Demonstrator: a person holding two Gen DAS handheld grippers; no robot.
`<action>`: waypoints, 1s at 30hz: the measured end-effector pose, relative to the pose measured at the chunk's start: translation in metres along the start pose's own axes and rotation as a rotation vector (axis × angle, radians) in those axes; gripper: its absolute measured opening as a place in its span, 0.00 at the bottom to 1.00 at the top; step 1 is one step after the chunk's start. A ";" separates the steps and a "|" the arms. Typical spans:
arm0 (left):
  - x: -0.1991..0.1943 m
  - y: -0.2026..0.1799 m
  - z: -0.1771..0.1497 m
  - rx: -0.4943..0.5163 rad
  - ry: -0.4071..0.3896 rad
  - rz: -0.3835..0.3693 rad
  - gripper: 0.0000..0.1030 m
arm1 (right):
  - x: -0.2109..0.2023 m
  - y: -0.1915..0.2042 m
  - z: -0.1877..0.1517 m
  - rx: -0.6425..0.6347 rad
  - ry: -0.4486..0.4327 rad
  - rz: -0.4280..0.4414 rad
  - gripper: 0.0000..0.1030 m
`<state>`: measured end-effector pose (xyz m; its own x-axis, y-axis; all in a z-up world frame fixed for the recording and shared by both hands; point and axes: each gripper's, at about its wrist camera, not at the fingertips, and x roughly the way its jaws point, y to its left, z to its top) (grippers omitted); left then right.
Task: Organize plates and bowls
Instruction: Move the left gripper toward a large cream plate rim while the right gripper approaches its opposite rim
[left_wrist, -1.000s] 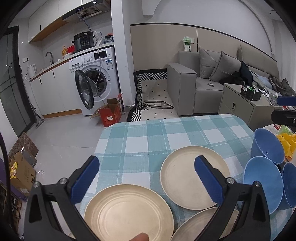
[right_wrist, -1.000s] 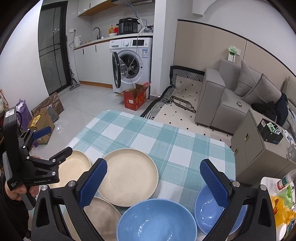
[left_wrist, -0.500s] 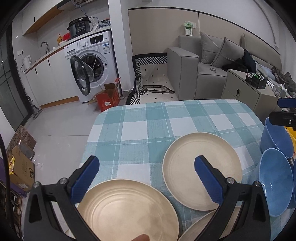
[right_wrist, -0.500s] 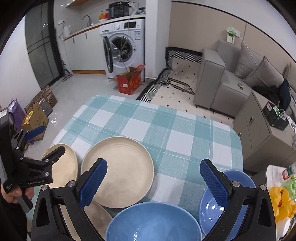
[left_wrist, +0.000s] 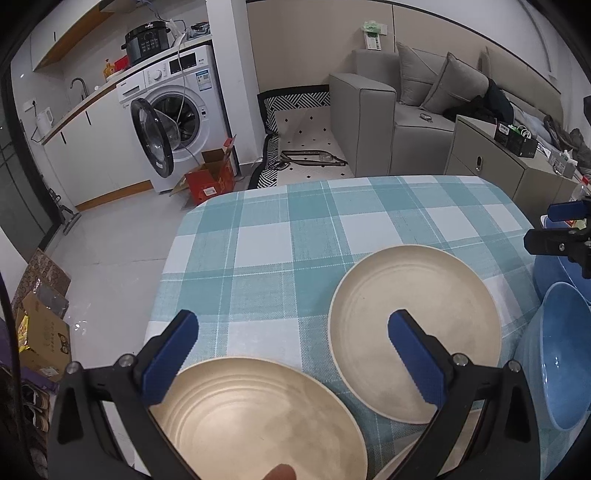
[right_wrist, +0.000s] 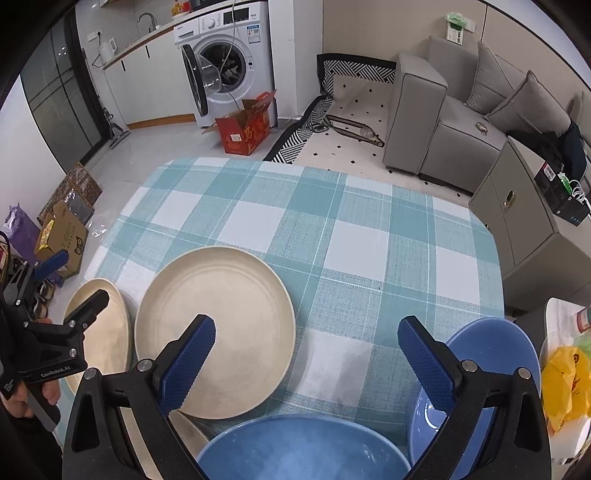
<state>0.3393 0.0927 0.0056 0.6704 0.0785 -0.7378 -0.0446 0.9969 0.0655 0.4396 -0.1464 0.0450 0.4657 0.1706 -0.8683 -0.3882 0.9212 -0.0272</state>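
Three cream plates lie on the checked tablecloth (left_wrist: 280, 236): a near-left plate (left_wrist: 255, 417), a middle plate (left_wrist: 413, 328) and the rim of a third (left_wrist: 391, 465) at the bottom edge. Blue bowls (left_wrist: 561, 354) stand at the right. My left gripper (left_wrist: 291, 343) is open and empty, above the near-left plate. In the right wrist view my right gripper (right_wrist: 306, 354) is open and empty, over the middle plate (right_wrist: 218, 328) and two blue bowls (right_wrist: 299, 450) (right_wrist: 484, 354). The left gripper (right_wrist: 59, 291) shows there at the left.
The far half of the table (right_wrist: 332, 221) holds only cloth. A grey cabinet (right_wrist: 535, 236) and sofa (right_wrist: 443, 110) stand right. A yellow bag (right_wrist: 565, 376) lies at the table's right. Boxes (right_wrist: 62, 236) sit on the floor left, a washing machine (left_wrist: 173, 110) beyond.
Both grippers have tilted down and moved lower toward the table, so the plates and bowls look larger and nearer. Both stay open. Nothing on the table has moved.
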 end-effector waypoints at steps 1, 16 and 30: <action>0.002 0.001 0.000 -0.006 0.000 -0.003 1.00 | 0.003 0.000 0.000 -0.002 0.008 -0.003 0.99; 0.033 -0.004 0.000 0.010 0.103 -0.079 1.00 | 0.038 0.009 0.001 -0.042 0.106 0.010 0.98; 0.054 -0.023 -0.004 0.085 0.182 -0.128 0.89 | 0.080 0.009 -0.001 -0.027 0.246 0.047 0.83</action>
<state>0.3736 0.0737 -0.0388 0.5220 -0.0397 -0.8520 0.0997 0.9949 0.0147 0.4722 -0.1244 -0.0249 0.2407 0.1199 -0.9632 -0.4273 0.9041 0.0057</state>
